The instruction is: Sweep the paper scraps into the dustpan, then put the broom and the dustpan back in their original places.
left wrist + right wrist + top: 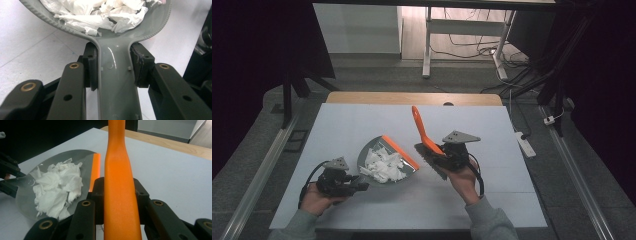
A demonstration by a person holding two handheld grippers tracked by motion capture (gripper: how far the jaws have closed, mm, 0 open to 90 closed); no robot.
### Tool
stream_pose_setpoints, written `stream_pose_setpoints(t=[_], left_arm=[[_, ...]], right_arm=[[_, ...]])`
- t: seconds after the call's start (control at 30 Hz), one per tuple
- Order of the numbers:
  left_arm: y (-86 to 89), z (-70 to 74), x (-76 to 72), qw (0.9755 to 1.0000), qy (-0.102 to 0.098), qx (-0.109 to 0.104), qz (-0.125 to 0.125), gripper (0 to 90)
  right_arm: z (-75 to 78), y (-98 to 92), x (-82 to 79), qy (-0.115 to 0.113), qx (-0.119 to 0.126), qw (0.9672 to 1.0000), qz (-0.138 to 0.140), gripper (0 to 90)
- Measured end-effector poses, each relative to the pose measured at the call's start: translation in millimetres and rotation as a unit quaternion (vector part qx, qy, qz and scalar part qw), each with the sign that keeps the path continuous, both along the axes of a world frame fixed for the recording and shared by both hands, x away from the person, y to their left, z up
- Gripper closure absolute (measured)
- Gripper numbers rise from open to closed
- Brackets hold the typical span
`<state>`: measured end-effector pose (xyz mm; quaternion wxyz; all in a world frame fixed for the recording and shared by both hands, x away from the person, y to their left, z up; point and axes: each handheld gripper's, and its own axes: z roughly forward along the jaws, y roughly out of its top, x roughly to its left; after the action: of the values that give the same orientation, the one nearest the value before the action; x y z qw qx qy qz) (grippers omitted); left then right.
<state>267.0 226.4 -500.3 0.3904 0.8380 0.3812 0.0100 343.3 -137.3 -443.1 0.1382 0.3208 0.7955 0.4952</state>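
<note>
A: We note the left gripper (357,184) near the front left of the white table (362,120). In the left gripper view its pads (91,67) press on both sides of the grey dustpan handle (116,82), so the jaws are pinched on the handle.

B: Agreed. We see the dustpan (379,150) lying left of the table's middle, its orange lip (401,151) on the far right edge. A heap of torn white paper scraps (384,166) sits inside the pan, mostly toward the handle end.

A: For the right gripper (439,155), we record it right of the dustpan, close by but apart from it. The right gripper view shows the pads (98,195) clamped on the orange brush handle (117,195), which runs up between the jaws.

B: In the high view we see the brush (428,145) tilted, its handle pointing up and away from the person, the dark bristle head (432,162) low beside the pan's orange lip. Whether the bristles touch the table we cannot tell.

A: Both hands (317,197) hold their grippers from the near edge.
</note>
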Motion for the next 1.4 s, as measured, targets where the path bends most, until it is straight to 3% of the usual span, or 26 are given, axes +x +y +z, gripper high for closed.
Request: stream_pose_setpoints(t=[0.37, 0.8, 1.17, 1.4], left_arm=[[4.1, 5.9, -2.5, 0.9979, -0.015, -0.033, 0.054, 61.5], [12.1, 6.7, -3.2, 0.9898, -0.016, -0.053, 0.131, 61.5], [16.4, 4.2, -4.5, 0.9832, -0.016, -0.064, 0.171, 61.5], [15.2, 4.9, -7.6, 0.9815, -0.019, -0.065, 0.179, 61.5]], right_arm=[[5.5, -13.4, -9.6, -0.016, 0.007, 0.9998, 0.011, 69.7], [5.9, -51.6, -18.7, -0.016, 0.02, 0.9997, -0.005, 69.6], [2.6, -78.3, -18.7, -0.002, 0.034, 0.9994, -0.012, 69.6], [-0.6, -81.7, -16.7, 0.009, 0.037, 0.9992, -0.009, 69.6]])
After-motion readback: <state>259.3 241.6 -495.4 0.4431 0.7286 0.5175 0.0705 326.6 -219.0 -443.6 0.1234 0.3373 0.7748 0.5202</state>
